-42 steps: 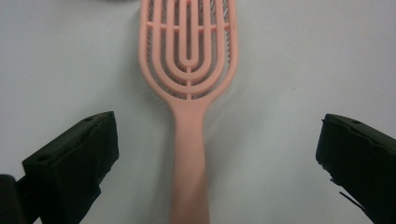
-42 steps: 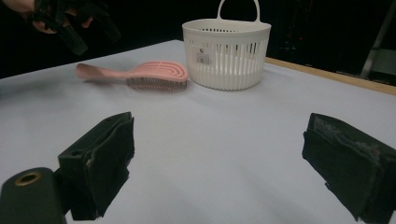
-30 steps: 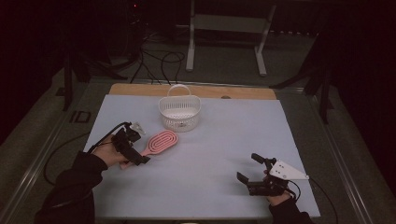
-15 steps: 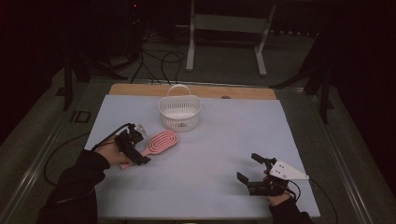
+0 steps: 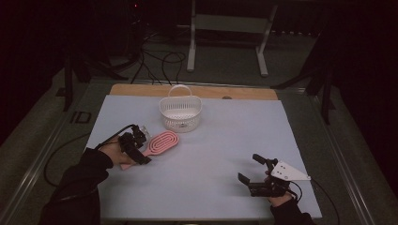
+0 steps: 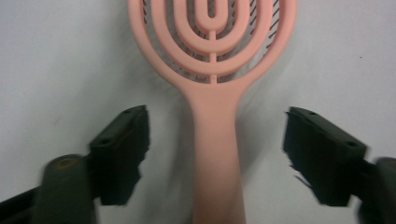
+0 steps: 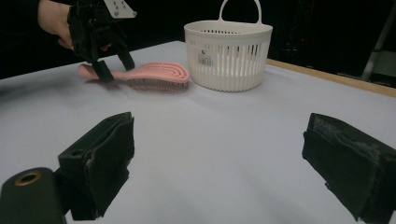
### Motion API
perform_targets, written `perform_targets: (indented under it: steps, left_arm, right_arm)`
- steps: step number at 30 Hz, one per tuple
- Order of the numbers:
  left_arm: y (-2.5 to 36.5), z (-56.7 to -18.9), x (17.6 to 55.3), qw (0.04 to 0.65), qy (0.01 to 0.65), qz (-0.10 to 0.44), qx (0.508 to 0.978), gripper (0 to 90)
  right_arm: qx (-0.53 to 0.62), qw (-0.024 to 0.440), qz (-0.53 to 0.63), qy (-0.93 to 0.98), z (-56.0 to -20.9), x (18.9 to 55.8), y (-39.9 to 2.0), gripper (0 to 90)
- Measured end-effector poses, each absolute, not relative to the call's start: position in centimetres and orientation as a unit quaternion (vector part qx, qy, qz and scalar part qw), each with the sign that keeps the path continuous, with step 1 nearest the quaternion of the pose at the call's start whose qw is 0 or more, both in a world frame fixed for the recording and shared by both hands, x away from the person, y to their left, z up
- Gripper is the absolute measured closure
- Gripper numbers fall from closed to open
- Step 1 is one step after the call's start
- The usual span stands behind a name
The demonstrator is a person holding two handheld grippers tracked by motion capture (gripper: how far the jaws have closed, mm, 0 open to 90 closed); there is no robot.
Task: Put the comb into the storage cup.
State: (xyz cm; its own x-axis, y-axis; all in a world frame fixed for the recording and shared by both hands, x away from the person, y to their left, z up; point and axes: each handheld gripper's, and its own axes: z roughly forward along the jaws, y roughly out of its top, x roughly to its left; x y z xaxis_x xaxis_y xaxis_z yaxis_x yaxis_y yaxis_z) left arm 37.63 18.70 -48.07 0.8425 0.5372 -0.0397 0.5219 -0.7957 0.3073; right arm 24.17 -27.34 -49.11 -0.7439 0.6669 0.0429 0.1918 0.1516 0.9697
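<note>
Two sets of tongs work over a pale blue-grey sheet that covers the surface (image 5: 197, 187), with a strip of bare wood showing along its far edge. Beyond it the room is dark: black cables (image 5: 155, 58) snake over a grey floor, and the legs of a light metal stand (image 5: 227, 42) rise at the back.

Near the far middle of the sheet stands a white slotted plastic basket with a loop handle (image 5: 180, 112). Just beside it, toward the person's left, lies a pink plastic hairbrush with a looped, open head (image 5: 157, 144), bristles down. Its long axis runs diagonally: the head points toward the basket, the handle back toward the person's left hand (image 5: 112, 152).

The left tongs (image 5: 136, 147) stand wide, one jaw on each side of the brush handle (image 6: 217, 158), neither touching it. The right tongs (image 5: 251, 174) hover low over bare sheet at the near right, well apart from the brush, jaws also spread wide and holding nothing.
</note>
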Motion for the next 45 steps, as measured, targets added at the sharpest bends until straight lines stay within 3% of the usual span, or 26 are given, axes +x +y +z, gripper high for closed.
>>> perform_targets:
  steps: [4, 24, 35, 45]
  left_arm:
    - [18.6, -48.1, 37.7, 0.149, 0.282, 0.026, 0.947, 35.0]
    - [17.8, -48.8, 38.5, 0.099, 0.278, 0.016, 0.955, 59.7]
    - [16.5, -48.7, 38.6, 0.059, 0.266, 0.012, 0.962, 69.6]
    - [16.2, -48.7, 38.8, 0.047, 0.263, 0.008, 0.964, 70.9]
  right_arm:
    - [0.294, 0.204, 0.581, 0.731, -49.1, 24.2, -27.4, 8.8]
    - [0.295, 0.203, 0.582, 0.73, -49.1, 24.2, -27.4, 8.8]
    - [0.294, 0.202, 0.582, 0.731, -49.2, 24.2, -27.4, 8.8]
    - [0.293, 0.202, 0.582, 0.731, -49.1, 24.2, -27.3, 8.8]
